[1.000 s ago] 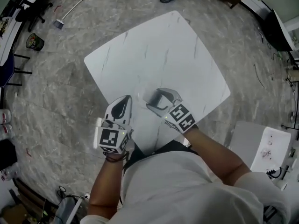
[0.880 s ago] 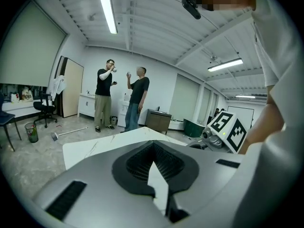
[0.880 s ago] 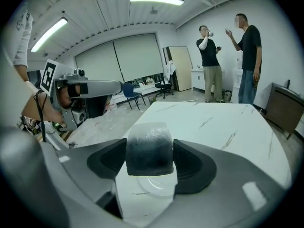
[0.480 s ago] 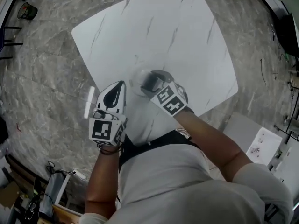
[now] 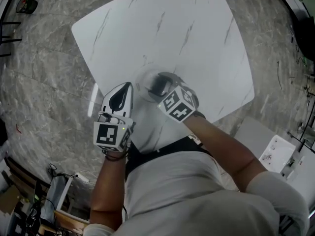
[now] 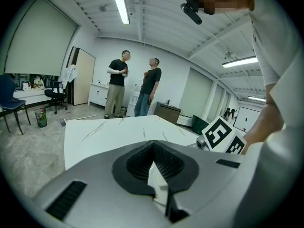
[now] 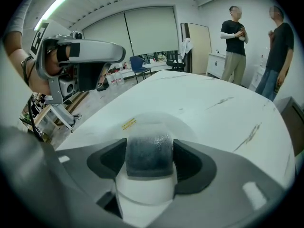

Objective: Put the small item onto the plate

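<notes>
Small item (image 7: 148,156), dark at its forward end and pale behind, sits clamped between the two pads of your right gripper (image 5: 161,84), its length running along the jaws. The clear plate (image 7: 187,127) lies straight ahead of it and just beneath, so I judge the coming move is a short lowering and release. Whether the item already touches the plate I cannot tell.

Your right gripper is the one on the job. Your left gripper (image 6: 154,167) hangs just beside the plate with its jaws together on nothing.

A yellow sticker (image 7: 129,124) on the plate's rim carries print too small to read. All of this stands near the close edge of the white marbled table (image 5: 187,38).
</notes>
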